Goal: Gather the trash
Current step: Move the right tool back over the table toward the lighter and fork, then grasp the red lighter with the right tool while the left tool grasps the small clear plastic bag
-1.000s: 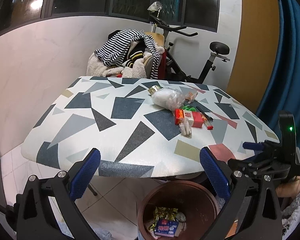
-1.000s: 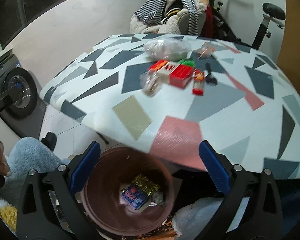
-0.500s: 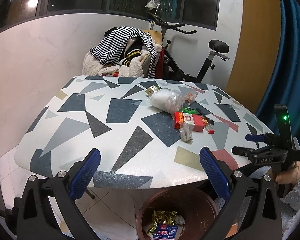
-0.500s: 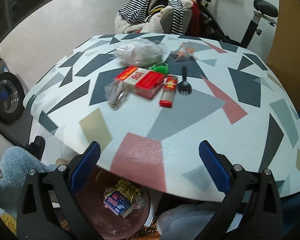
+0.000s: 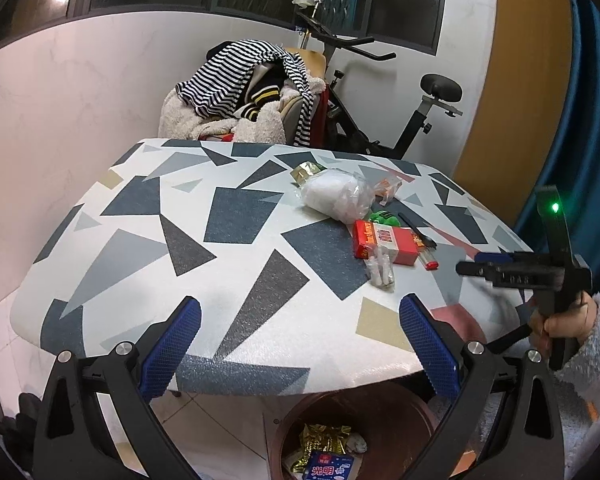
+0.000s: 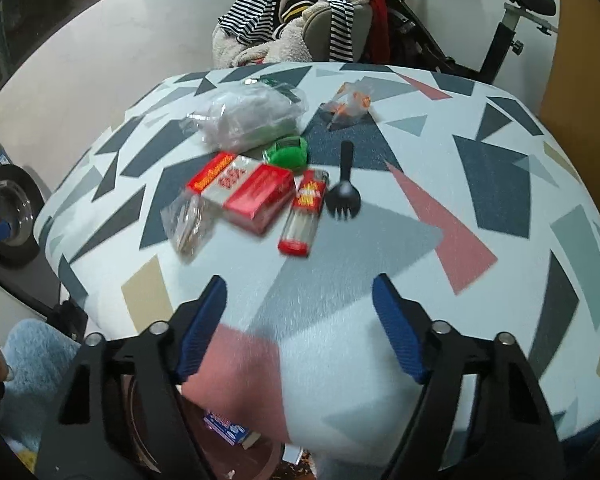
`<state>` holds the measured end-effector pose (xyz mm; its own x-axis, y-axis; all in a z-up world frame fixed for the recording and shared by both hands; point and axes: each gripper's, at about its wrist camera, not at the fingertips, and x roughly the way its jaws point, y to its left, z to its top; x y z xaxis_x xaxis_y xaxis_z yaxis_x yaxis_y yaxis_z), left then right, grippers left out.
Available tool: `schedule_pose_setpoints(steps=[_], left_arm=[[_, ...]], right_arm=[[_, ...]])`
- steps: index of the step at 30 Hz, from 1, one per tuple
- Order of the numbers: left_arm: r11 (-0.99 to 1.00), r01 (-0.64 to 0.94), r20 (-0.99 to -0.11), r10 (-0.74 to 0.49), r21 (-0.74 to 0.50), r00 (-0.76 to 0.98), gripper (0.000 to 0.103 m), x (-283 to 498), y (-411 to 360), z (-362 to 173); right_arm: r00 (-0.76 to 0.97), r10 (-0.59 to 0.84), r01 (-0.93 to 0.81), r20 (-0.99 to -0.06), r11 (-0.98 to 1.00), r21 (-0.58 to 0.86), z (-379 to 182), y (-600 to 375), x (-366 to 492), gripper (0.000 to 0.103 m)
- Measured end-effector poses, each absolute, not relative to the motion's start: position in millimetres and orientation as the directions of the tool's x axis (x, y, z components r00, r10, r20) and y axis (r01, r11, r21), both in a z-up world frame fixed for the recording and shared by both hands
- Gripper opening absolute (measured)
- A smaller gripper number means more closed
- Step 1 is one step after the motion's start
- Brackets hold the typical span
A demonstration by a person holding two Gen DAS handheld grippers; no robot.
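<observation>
Two black grippers are being shown, each with two angular, skeleton-like arms. The left gripper (image 5: 300, 340) is being seen with blue, cross-hatched pads (image 5: 428, 344) on the inner faces of its fingers and round silver screws (image 5: 475, 348) at the joints behind the pads. The right gripper (image 6: 300, 324) is being seen built alike: blue ribbed pads (image 6: 398, 330) and silver screws (image 6: 440, 326). From the left wrist view, its black handle is being seen with a small green light (image 5: 555, 207) glowing near the top. A fluffy pale blue sleeve (image 5: 592, 352) is being worn just below that handle.
</observation>
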<state>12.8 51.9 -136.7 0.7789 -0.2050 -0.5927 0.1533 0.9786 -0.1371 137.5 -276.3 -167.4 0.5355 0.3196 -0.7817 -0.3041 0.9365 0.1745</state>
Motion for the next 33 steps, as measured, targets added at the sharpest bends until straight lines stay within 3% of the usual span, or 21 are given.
schedule_pose_setpoints(steps=[5,7,14,28,33], left_arm=[[0.976,0.144,-0.605,-0.213,-0.161,0.767,0.097,25,56,-144],[0.975,0.141,-0.607,-0.219,-0.174,0.764,0.097,28,57,-147],[0.973,0.136,-0.627,-0.226,-0.188,0.746,0.097,33,58,-157],[0.954,0.183,-0.641,-0.295,-0.237,0.709,0.097,49,42,-165],[0.926,0.235,-0.645,-0.376,-0.297,0.666,0.084,72,22,-165]], right_arm=[[0.514,0.349,-0.295,-0.784,0.93,0.22,-174,-272,164,0.035],[0.493,0.352,-0.288,-0.795,0.929,0.233,-180,-267,175,0.029],[0.467,0.316,-0.234,-0.826,0.945,0.229,-197,-255,203,0.029],[0.498,0.195,-0.283,-0.845,0.958,0.055,-200,-231,224,0.029],[0.505,0.248,-0.267,-0.827,0.956,0.123,-198,-244,213,0.027]])
